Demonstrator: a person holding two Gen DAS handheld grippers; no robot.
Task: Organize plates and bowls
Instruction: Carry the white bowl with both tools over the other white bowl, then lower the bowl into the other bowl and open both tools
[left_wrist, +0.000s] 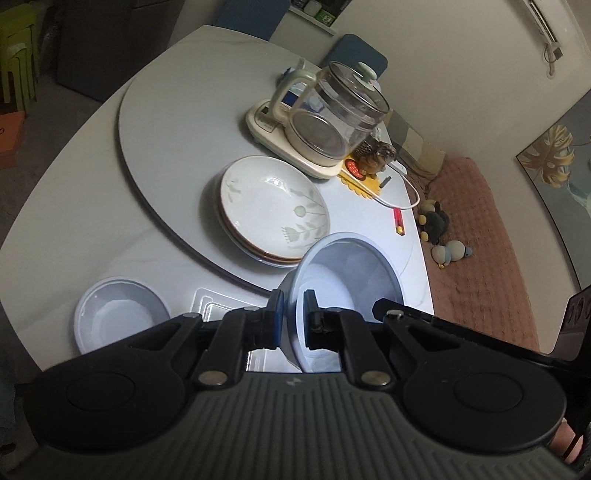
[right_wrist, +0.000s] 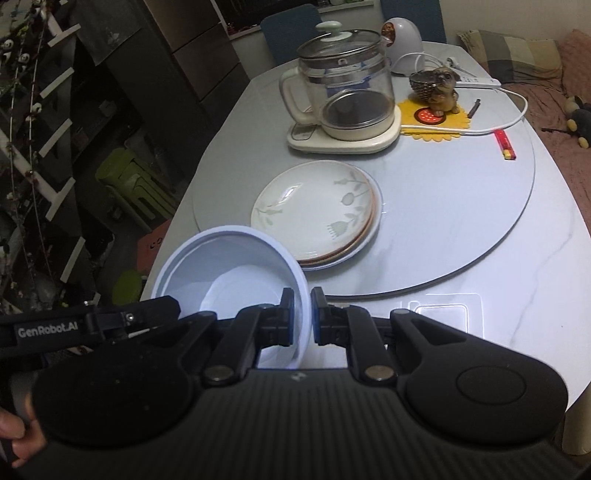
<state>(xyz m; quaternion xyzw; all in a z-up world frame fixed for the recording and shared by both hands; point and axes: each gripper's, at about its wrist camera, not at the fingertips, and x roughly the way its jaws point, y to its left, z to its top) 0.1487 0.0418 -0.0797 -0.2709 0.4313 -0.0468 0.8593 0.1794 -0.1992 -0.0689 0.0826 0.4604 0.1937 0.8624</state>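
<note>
Above the table (right_wrist: 480, 229), two grippers' jaws pinch one blue bowl (right_wrist: 229, 266) (rim-gripped), three plates (right_wrist: 317, 206) stacked.

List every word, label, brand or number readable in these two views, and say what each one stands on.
"GenRobot.AI": white lettering on the black body of the left gripper, seen in the right wrist view.
Small emblem on each gripper's grey housing: no letters readable.
Kettle base panel markings: too small to read.
Orange box on the floor: cut off, unreadable.
</note>
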